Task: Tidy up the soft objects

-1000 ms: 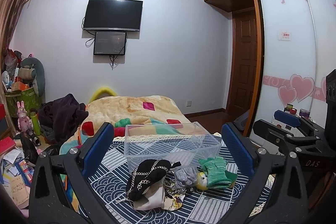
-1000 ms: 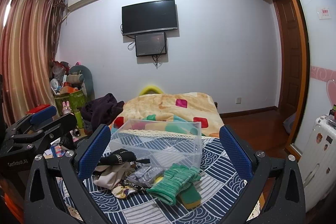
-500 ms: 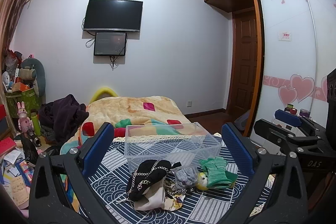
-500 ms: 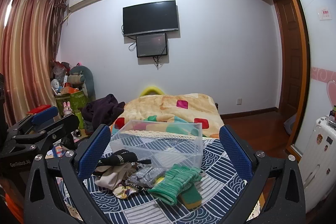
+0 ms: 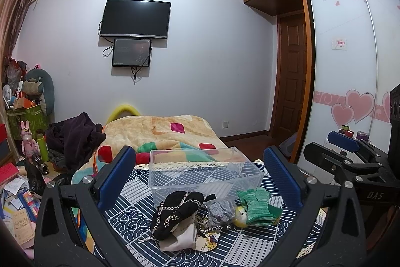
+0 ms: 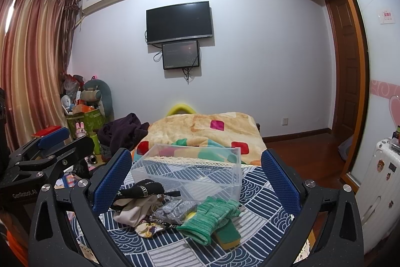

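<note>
1. Nothing has shifted much since a second ago: both my tools have stayed hovering before the pile, and the soft things lie where they lay.
2. My left tool [image 5: 200, 179] is released, its blue pads spread wide with nothing between them; my right tool [image 6: 197, 179] is released the same way.
3. On the patterned cloth [image 6: 262, 194] covering the surface, the clear plastic box [image 5: 205, 174] stands toward the far edge, holding nothing that I can make out.
4. Just in front of the box lies the heap: a black chain-trimmed piece [image 5: 177, 210] on top of a beige cloth [image 5: 182, 237] at the left, a grey bundle [image 5: 221, 210] in the middle, green gloves [image 6: 212, 217] at the right.
5. The gloves cover most of a yellow and green thing [image 6: 228, 237]; I cannot tell what it is.
6. A printed scrap [image 6: 148, 229] pokes out under the heap, mostly buried.
7. The near edge of the cloth is cut off behind my tool bodies in both views.
8. Beyond the far edge, the bed's blanket [image 5: 160, 131] shows through the box walls.
</note>
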A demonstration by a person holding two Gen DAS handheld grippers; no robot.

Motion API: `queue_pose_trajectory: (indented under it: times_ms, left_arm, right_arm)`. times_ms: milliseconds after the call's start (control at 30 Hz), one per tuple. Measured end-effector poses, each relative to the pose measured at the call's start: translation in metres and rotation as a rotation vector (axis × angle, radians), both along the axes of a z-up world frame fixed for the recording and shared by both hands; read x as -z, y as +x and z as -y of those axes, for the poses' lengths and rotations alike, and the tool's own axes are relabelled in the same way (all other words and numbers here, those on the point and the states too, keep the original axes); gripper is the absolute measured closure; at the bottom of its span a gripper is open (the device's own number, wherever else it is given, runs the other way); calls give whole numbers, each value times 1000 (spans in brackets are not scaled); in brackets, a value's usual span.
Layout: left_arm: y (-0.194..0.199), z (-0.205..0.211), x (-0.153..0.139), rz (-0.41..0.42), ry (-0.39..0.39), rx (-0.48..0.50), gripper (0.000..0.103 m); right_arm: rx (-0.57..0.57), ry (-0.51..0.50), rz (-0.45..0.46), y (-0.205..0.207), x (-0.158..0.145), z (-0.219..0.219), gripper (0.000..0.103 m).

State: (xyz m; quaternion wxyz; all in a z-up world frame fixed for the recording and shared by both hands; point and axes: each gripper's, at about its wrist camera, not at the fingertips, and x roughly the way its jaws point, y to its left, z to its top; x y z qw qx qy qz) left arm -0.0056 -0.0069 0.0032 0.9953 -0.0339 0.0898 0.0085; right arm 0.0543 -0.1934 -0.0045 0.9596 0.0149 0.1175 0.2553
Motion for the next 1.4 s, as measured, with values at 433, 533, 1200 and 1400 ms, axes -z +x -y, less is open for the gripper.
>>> queue_pose_trajectory:
  times_ms: [433,533,1200,1400]
  left_arm:
    - [1,0,-1,2,0,0,0]
    - [1,0,-1,2,0,-1,0]
    - [68,-24,75,-281,-49,-28,0]
    - [84,-36,100,-344,-104,-30,19]
  right_arm:
    - [0,2,0,0,1,1,0]
    - [0,2,-1,0,0,1,0]
    - [-2,-74,-173,38,51,1,0]
    - [-7,-106,-278,55,78,0,4]
